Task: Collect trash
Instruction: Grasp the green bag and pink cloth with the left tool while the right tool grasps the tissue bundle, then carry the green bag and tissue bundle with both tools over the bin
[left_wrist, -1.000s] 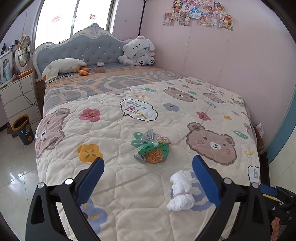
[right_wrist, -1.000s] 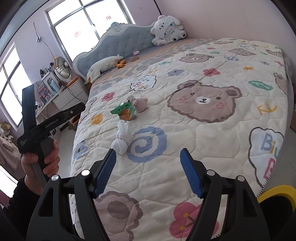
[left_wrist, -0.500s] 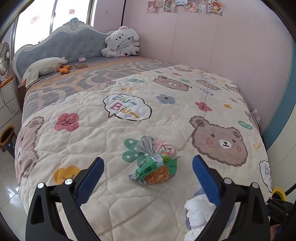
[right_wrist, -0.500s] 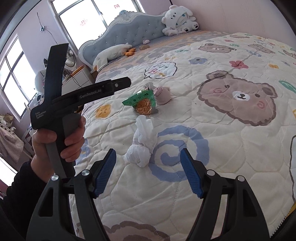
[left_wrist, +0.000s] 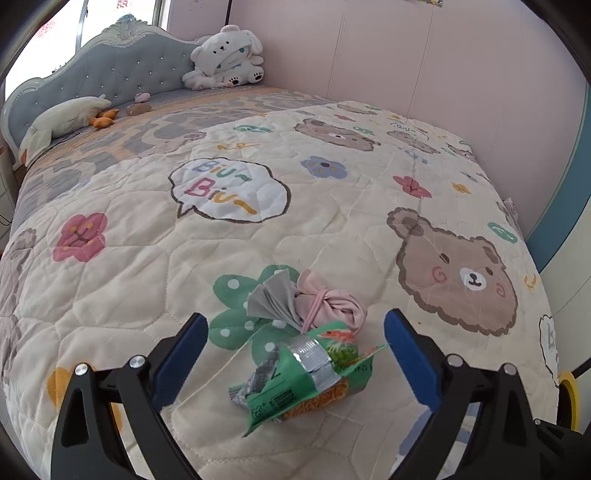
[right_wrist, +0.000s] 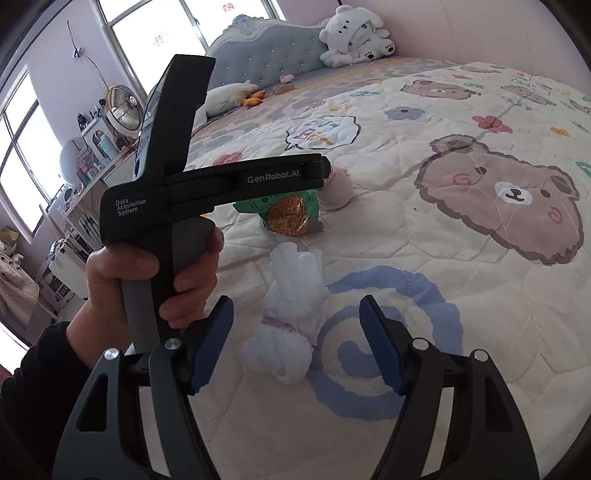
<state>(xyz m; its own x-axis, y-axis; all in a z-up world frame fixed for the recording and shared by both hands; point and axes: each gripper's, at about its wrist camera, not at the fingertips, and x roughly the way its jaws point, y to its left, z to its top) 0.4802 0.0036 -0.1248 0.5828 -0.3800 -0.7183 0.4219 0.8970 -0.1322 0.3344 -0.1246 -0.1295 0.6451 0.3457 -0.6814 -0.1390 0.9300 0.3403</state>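
Bed (left_wrist: 332, 229), one, under a bear-print quilt. On it, left to right:

- Left gripper (left_wrist: 291, 347), one, held in a hand (right_wrist: 147, 280); jaws released and wide, green snack wrapper (left_wrist: 303, 380) lying between them, untouched. A second ago that wrapper lay farther off.
- Trash pieces, three, near the foot of the bed: the green snack wrapper; a pink-and-grey bundle (left_wrist: 314, 302) touching its far side; a white knotted bundle (right_wrist: 288, 332) nearest.
- Right gripper (right_wrist: 295, 343), one; jaws released, either side of the white knotted bundle without pressing it. Earlier the bundle lay ahead of them.
- Plush toys at the headboard, two: goose (left_wrist: 62, 118) left, white dog (left_wrist: 225, 55) right.
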